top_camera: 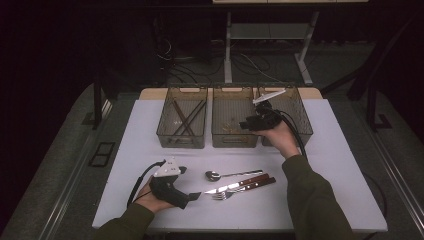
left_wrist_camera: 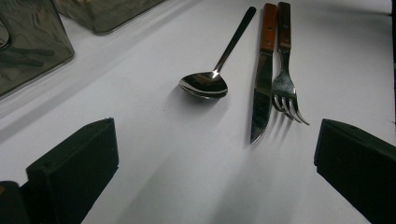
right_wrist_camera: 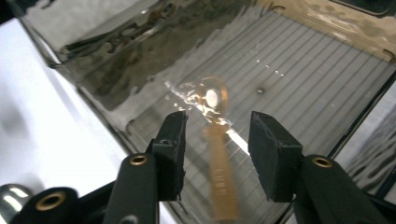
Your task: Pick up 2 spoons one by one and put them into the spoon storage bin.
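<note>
With right hand-held gripper point(right_wrist_camera: 215, 135) jaws apart over the middle bin point(top_camera: 235, 140), let the blurred golden spoon point(right_wrist_camera: 218, 154) between them drop clear, then withdraw straight up; left hand-held gripper point(left_wrist_camera: 215, 163) likewise apart.

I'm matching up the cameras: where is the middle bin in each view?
High view: middle bin, centre of the back row.
Left gripper view: top edge, left of centre.
Right gripper view: its ribbed floor, beyond the jaws.
Shared landmark: white table.
</note>
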{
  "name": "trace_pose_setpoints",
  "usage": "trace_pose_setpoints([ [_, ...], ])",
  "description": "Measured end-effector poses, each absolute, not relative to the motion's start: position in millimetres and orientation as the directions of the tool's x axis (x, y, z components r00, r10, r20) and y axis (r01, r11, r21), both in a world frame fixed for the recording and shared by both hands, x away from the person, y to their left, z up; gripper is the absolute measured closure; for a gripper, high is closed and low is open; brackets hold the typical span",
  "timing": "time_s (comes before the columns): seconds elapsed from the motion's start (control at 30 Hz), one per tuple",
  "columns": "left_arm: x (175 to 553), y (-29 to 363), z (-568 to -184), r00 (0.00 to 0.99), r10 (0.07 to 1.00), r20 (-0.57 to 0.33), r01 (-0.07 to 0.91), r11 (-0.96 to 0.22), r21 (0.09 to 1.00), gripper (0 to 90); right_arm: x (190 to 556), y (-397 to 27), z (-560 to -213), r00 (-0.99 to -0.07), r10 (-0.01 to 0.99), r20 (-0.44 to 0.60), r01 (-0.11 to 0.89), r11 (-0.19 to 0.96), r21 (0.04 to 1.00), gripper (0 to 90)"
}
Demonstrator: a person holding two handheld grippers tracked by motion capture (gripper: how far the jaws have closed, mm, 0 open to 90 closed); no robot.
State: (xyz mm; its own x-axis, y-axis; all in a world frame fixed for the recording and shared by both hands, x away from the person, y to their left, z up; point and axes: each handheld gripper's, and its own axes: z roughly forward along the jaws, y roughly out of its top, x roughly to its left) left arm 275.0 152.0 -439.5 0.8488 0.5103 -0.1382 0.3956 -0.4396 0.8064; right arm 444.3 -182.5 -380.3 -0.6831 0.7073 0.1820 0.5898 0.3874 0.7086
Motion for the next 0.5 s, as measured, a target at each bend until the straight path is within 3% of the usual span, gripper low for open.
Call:
trace_pose_setpoints([
  [0.5,275,153,-439,0.85,0.511,-0.129,0.393,-0.453,0.801,0.0,413,-213,-366,-0.682,0.707,0.186,0.54,0.316,0.78,37.2],
])
